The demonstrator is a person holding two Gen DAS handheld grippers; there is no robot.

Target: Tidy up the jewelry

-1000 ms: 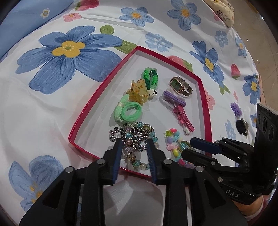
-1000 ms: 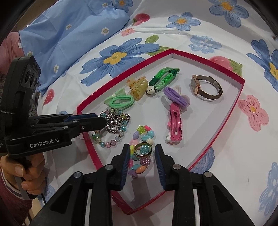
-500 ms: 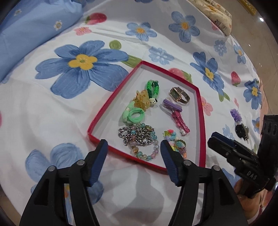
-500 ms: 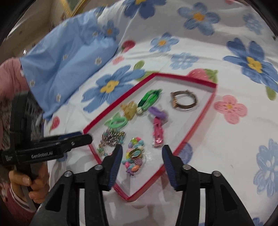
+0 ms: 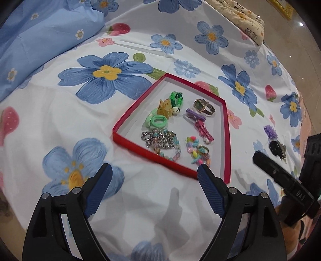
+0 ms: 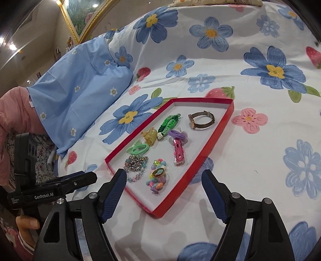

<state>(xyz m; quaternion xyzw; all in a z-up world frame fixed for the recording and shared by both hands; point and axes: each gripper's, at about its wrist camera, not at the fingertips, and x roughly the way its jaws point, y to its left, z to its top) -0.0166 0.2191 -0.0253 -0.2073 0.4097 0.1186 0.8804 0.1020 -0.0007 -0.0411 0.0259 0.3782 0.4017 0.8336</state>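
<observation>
A red-rimmed tray [image 5: 139,102] lies on the flowered bedsheet and holds jewelry. In it are a watch [image 5: 203,106], a green braided band [image 5: 176,98], a yellow claw clip [image 5: 165,107], green hair ties [image 5: 157,122], a pink clip [image 5: 202,128], chain and bead bracelets [image 5: 160,138] and a colourful bead bracelet [image 5: 197,150] with a ring [image 6: 159,172] on it. My left gripper [image 5: 154,167] hangs before the tray's near rim, its jaws opening, nothing between them. My right gripper [image 6: 164,173] hangs over the tray's near corner, jaws also opening and empty.
A purple flower piece [image 5: 270,131] and a black piece [image 5: 277,147] lie on the sheet right of the tray. A blue pillow [image 5: 40,40] sits at the far left, a patterned cushion [image 5: 240,14] at the bed's far edge. A person's hand [image 6: 26,222] holds the left gripper.
Both grippers have drawn back and up from the tray and their jaws have spread wide. The bracelets and the ring they were closed around now lie free in the tray.
</observation>
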